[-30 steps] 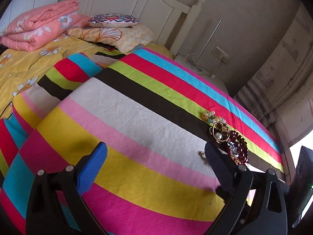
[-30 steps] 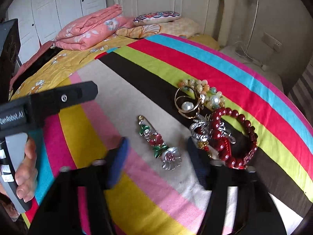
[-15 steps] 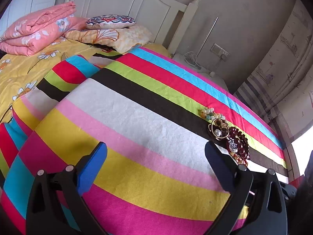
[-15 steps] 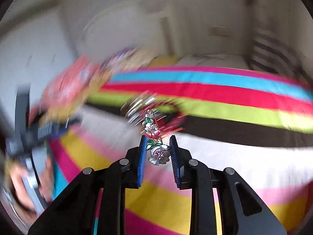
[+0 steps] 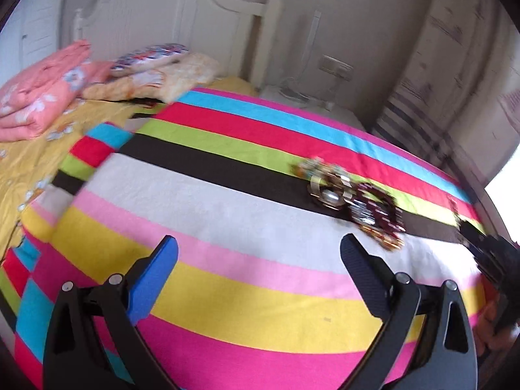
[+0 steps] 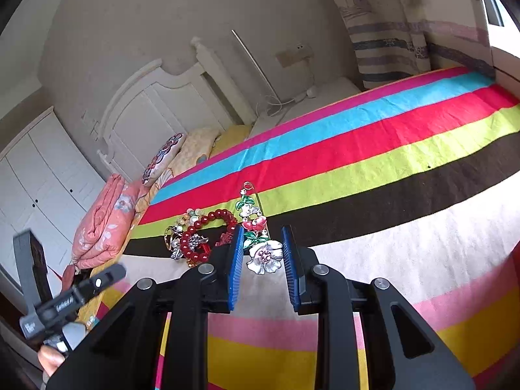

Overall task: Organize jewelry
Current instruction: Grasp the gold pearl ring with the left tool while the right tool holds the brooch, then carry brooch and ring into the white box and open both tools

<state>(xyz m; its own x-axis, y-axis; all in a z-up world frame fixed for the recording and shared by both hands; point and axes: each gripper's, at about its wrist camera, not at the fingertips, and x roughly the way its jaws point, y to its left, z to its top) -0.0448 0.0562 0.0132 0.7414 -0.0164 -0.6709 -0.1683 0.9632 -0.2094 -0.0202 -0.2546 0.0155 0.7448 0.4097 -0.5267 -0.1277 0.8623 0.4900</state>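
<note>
Flower brooch in the right gripper, loose jewelry heap to its left

The left gripper (image 5: 258,256) hovers wide open and empty over the striped blanket (image 5: 201,269), the jewelry pile (image 5: 352,200) ahead and to its right. The right gripper (image 6: 262,243) is nearly closed on the flower brooch (image 6: 256,227), whose long axis runs forward out of the jaws; the pads flank the silver bloom, though contact is hard to confirm. The red bead bracelet (image 6: 201,237) lies just left.

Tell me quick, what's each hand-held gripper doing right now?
Left hand-held gripper: open, nothing between its fingers.
Right hand-held gripper: closed on the flower brooch, lifted off the striped blanket.
</note>
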